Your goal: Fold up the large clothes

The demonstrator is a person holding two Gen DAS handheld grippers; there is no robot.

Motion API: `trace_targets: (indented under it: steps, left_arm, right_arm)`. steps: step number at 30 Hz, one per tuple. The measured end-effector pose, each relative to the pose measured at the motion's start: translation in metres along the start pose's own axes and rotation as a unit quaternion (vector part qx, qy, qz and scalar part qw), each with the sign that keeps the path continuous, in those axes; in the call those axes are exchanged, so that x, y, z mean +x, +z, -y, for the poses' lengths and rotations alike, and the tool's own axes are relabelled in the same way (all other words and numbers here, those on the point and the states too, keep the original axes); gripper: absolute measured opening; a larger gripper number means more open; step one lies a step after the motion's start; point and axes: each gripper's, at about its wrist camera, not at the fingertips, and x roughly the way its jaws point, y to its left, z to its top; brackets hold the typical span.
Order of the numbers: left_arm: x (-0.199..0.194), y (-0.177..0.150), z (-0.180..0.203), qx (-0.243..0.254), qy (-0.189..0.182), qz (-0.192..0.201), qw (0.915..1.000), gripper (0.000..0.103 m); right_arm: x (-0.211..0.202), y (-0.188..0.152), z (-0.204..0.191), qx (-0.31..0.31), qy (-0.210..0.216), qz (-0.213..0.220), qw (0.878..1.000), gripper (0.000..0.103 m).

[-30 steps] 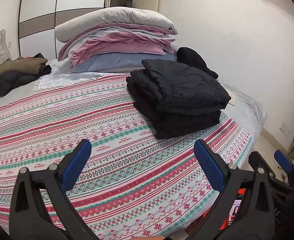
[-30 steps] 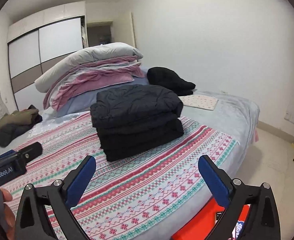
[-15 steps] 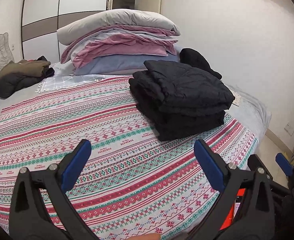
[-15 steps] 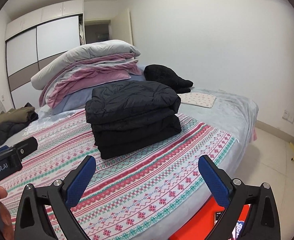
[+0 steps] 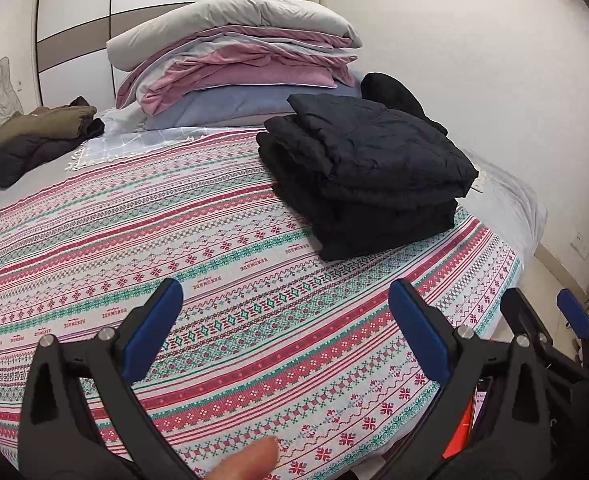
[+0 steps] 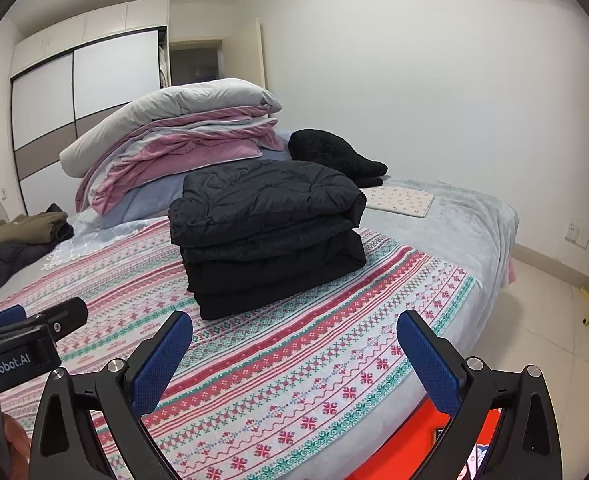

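A black padded coat (image 5: 366,172) lies folded in a thick square stack on the patterned bedspread (image 5: 214,264); it also shows in the right wrist view (image 6: 270,232). My left gripper (image 5: 286,332) is open and empty, held above the bedspread, well short of the stack. My right gripper (image 6: 294,352) is open and empty, in front of the stack and apart from it. The left gripper's body (image 6: 22,344) shows at the left edge of the right wrist view.
A pile of folded quilts and a pillow (image 5: 238,60) sits behind the stack. An olive and dark jacket heap (image 5: 38,136) lies at the far left. A black fleece item (image 6: 334,156) and a small floral cloth (image 6: 402,200) lie by the wall. Tiled floor (image 6: 546,320) is to the right.
Both grippers have drifted a little nearer the bed and the views have shifted slightly. The folded coat has not moved. Both grippers stay open.
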Motion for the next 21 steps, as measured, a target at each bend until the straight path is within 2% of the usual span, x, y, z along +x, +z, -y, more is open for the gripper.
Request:
trace_targets:
  steps: [4, 21]
  left_arm:
    - [0.0010, 0.0003, -0.0011, 0.001, 0.008, -0.002, 1.0000, 0.102]
    - [-0.0021, 0.0008, -0.0047, -0.001, -0.003, 0.004, 1.0000, 0.102]
  right_arm:
    - [0.0009, -0.0006, -0.0006, 0.000, -0.003, 0.001, 1.000, 0.103]
    - [0.0011, -0.0033, -0.0034, -0.002, -0.010, 0.002, 1.000, 0.103]
